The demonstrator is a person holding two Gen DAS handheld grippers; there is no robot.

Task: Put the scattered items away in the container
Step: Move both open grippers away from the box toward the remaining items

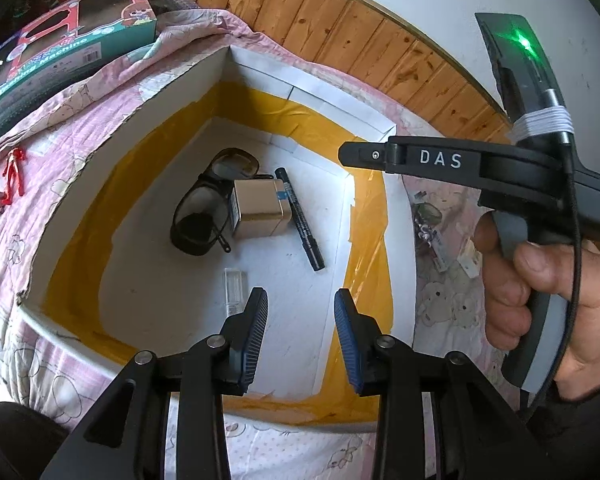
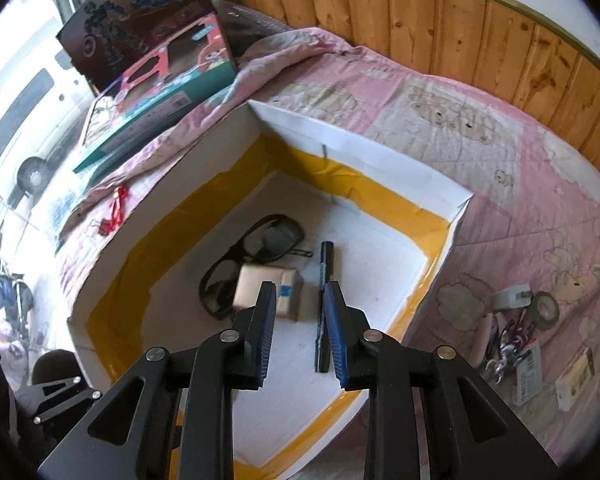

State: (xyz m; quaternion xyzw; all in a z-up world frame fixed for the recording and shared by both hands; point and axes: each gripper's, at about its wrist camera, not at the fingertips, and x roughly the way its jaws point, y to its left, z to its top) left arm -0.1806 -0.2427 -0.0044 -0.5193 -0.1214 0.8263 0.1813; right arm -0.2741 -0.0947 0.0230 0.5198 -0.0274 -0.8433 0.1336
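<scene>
Both our tongs, left tongs (image 1: 301, 312) and right tongs (image 2: 300, 304), hang released and empty above the box (image 2: 380, 168); glasses (image 1: 204, 204) and pen (image 1: 300, 220) lie inside. Next, probably the keys (image 2: 508, 344) on the bed.

The left claw (image 1: 301, 312) hangs with its jaws parted and nothing between them. Beside it, the right claw (image 2: 300, 304) is gripped by a bare hand (image 1: 540, 280), jaws likewise parted, empty.
</scene>
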